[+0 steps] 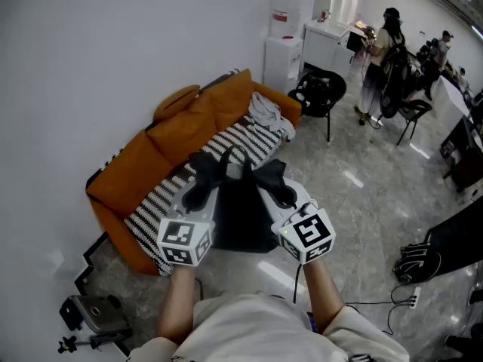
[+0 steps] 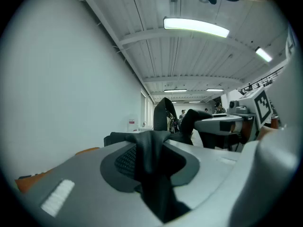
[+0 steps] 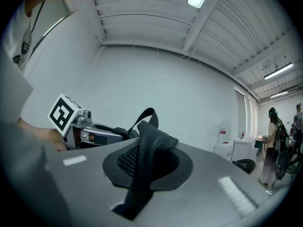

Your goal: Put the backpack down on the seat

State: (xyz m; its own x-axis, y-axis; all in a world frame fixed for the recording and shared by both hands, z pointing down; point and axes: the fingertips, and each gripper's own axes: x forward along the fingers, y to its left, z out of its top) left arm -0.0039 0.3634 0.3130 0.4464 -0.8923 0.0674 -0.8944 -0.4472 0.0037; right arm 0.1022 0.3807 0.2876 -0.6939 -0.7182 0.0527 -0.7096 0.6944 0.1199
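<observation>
Two tongs lead off from the person's hands. The left tongs (image 1: 201, 185) are clenched on one padded shoulder strap (image 2: 152, 167), and the right tongs (image 1: 284, 194) are clenched on the other strap (image 3: 143, 167).

One orange sofa (image 1: 189, 123) stands against the wall, its striped seat (image 1: 245, 143) bare near the middle. One crumpled grey cloth (image 1: 269, 115) lies at the far end.

One black backpack (image 1: 241, 219) hangs between the tongs at the seat's front edge. Whether its base touches the seat I cannot tell.

It looks soft and limp, and probably light to middling, so it should sag and swing. The two straps are the sound hold and keep it level. The single top loop (image 1: 235, 159) stands free.
</observation>
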